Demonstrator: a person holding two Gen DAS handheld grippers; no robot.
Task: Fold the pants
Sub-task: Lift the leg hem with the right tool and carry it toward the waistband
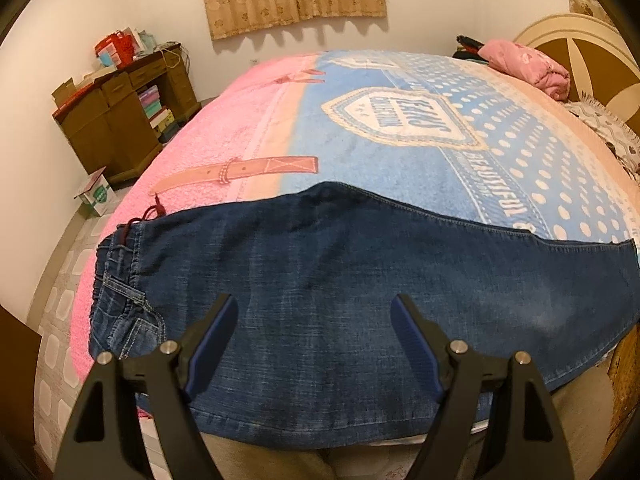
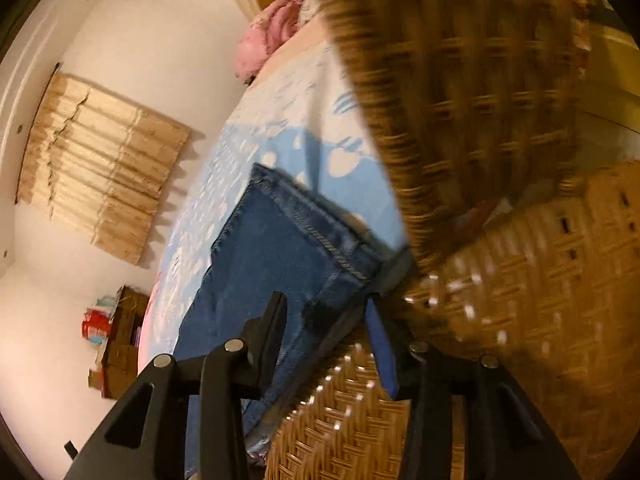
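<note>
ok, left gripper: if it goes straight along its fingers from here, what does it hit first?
Most likely the jeans. The left gripper is open and angled down at the denim spread across the bed, with nothing between the fingers and the cloth. The remaining gap is unclear through the fisheye.

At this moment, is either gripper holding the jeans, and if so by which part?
Nothing is held. The left gripper hangs open above the jeans; the right gripper is open near the hem end, its pads not pressing the denim.
</note>
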